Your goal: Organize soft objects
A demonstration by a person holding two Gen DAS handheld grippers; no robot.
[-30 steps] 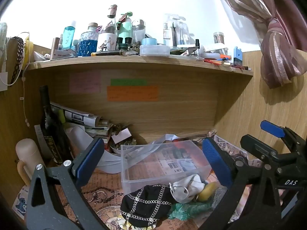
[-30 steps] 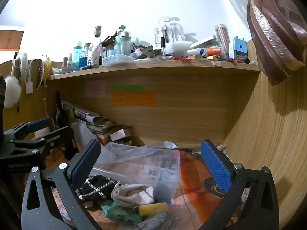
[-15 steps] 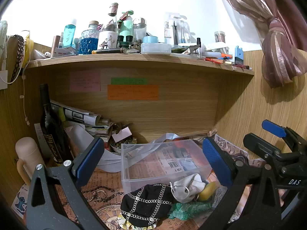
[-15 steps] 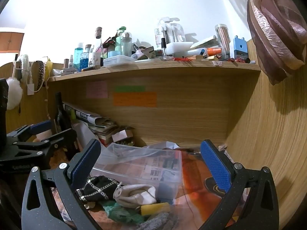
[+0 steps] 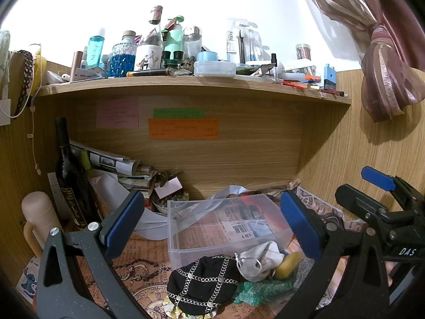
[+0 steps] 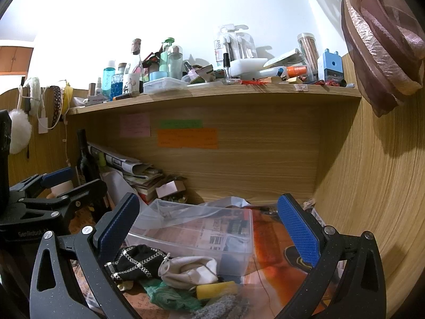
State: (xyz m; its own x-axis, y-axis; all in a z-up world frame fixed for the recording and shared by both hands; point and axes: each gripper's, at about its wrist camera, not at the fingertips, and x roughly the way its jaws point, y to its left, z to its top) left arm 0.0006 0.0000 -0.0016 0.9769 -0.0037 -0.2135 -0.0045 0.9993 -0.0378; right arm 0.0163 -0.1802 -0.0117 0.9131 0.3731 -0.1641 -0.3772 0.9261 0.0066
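A heap of soft things lies on the patterned desk mat in front of a clear plastic bin: a black pouch with silver chains, a white cloth bag, a yellow sponge, a green cloth and a grey knit piece. The bin holds no soft item that I can see. My left gripper is open and empty above the heap. My right gripper is open and empty, to the right of the left one.
A dark wine bottle, stacked papers and a beige flask stand at the back left. A crowded shelf hangs overhead. A wooden wall closes the right side, and a curtain hangs there.
Both views have shifted slightly; the grippers have risen or tilted a little. Both stay open and the heap has not moved.
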